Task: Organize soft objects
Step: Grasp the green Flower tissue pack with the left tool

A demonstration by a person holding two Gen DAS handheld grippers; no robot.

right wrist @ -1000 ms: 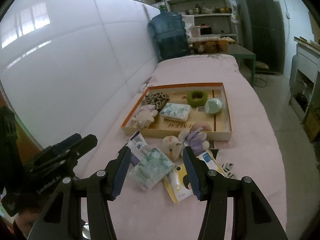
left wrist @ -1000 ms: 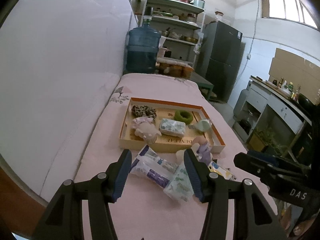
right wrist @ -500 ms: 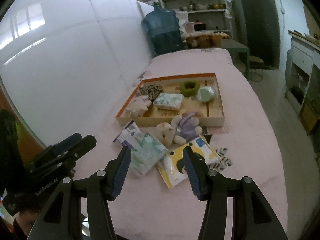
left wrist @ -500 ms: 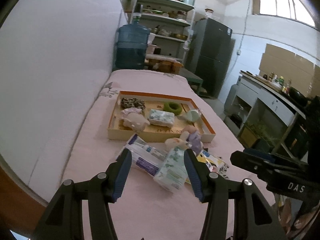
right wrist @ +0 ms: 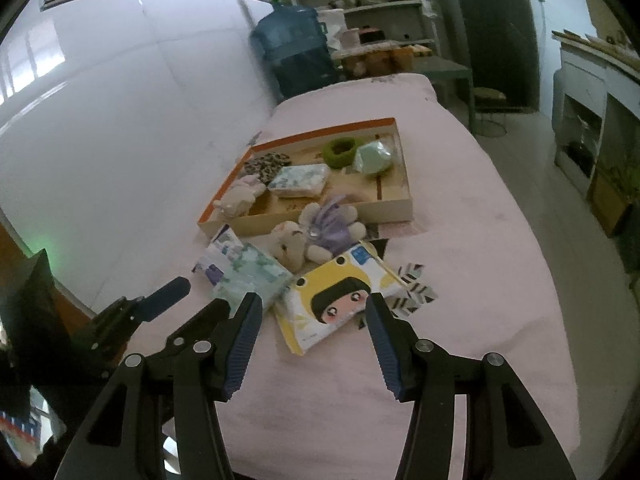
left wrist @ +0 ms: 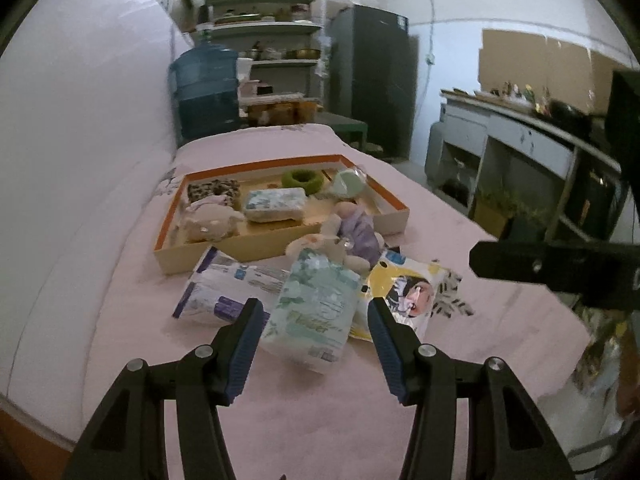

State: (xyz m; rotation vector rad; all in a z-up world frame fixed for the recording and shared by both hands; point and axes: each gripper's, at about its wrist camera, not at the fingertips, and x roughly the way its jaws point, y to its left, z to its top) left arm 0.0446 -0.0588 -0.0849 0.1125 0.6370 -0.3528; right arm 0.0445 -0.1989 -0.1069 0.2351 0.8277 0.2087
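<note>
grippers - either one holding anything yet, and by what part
Nothing is held. The left gripper is open in front of the green tissue pack, and the right gripper is open in front of the yellow cartoon pack.

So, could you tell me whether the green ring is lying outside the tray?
No, the green ring lies inside the tray.

A kitchen storeroom: pot-laden shelves (left wrist: 272,12), fridge (left wrist: 372,80), water jug (left wrist: 208,88).
</note>
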